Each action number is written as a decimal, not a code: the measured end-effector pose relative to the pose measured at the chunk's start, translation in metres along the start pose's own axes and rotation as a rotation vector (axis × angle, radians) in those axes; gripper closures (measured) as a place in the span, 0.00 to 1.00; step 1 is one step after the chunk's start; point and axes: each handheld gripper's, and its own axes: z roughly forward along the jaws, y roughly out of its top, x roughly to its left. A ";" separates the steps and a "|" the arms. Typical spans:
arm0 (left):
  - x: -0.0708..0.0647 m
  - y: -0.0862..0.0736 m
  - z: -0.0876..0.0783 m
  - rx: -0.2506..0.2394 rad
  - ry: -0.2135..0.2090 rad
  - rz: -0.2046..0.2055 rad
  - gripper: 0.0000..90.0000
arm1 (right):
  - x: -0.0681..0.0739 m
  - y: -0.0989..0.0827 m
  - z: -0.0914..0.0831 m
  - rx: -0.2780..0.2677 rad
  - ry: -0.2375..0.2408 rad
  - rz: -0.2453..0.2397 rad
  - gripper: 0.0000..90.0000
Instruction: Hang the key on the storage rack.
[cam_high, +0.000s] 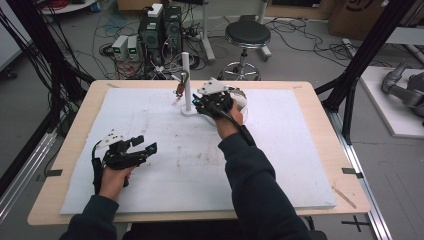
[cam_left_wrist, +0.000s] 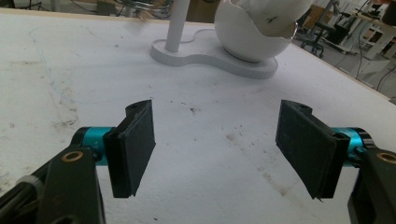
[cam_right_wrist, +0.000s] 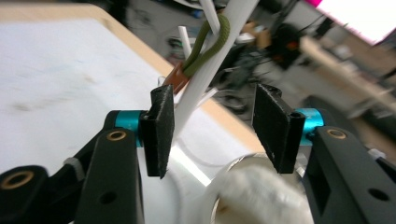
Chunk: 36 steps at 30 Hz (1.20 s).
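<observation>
Just ahead of the right tool (cam_right_wrist: 212, 128), a green loop with an orange tag (cam_right_wrist: 205, 49) hangs on a white post (cam_right_wrist: 210, 70); its jaws stand apart, empty. The left tool (cam_left_wrist: 217, 149) gapes wide, empty.

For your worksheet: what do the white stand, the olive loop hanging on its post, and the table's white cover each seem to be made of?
White stand: probably moulded plastic; smooth, even, slightly glossy. Olive loop: looks like woven cord or fabric with a matte, ribbed surface, joined to a brown tab, perhaps leather. White cover: likely foam board; matte, scuffed and stained.
</observation>
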 end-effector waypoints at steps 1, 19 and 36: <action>-0.001 0.000 0.000 0.001 -0.002 0.001 0.31 | -0.005 -0.004 -0.004 -0.006 0.046 0.034 0.55; -0.002 0.001 0.002 -0.025 0.001 0.010 0.25 | -0.057 -0.111 -0.068 0.030 0.271 0.331 0.24; -0.004 0.004 0.005 -0.044 0.002 0.041 0.25 | -0.076 -0.195 -0.144 0.066 0.103 0.371 0.24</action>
